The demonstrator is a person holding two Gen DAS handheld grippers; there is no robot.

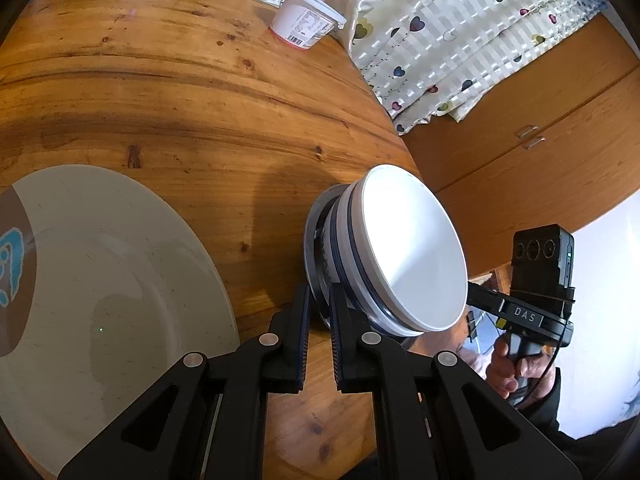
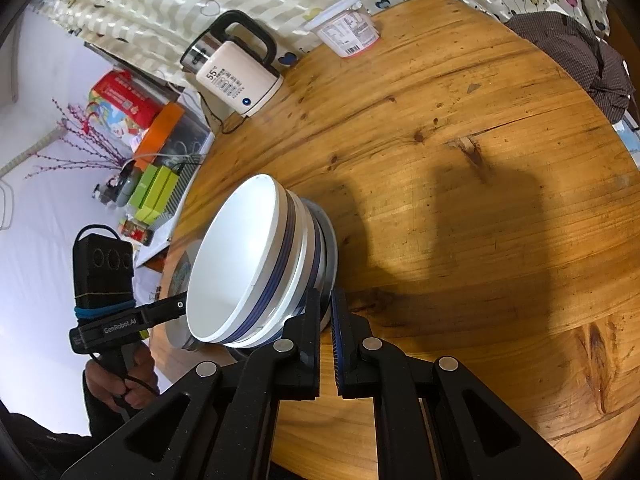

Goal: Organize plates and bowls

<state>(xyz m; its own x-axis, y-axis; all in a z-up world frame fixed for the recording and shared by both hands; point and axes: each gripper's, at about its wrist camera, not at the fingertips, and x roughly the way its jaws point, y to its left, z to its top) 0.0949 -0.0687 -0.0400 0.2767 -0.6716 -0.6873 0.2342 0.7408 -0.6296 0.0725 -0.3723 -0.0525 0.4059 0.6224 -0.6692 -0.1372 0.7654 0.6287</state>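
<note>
A round wooden tabletop (image 2: 460,128) stands before a heart-patterned curtain (image 1: 440,32); wooden cabinet doors (image 1: 540,160) sit below it.

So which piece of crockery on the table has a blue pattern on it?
The big beige plate lying flat, with a brown band and blue motif; the stacked white bowls only have dark blue stripes.

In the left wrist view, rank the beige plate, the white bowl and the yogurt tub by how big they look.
1. Beige plate, largest, partly cut off by the frame edge.
2. White bowl.
3. Yogurt tub, smallest, but farthest from the camera, so its true size is unsure.
</note>
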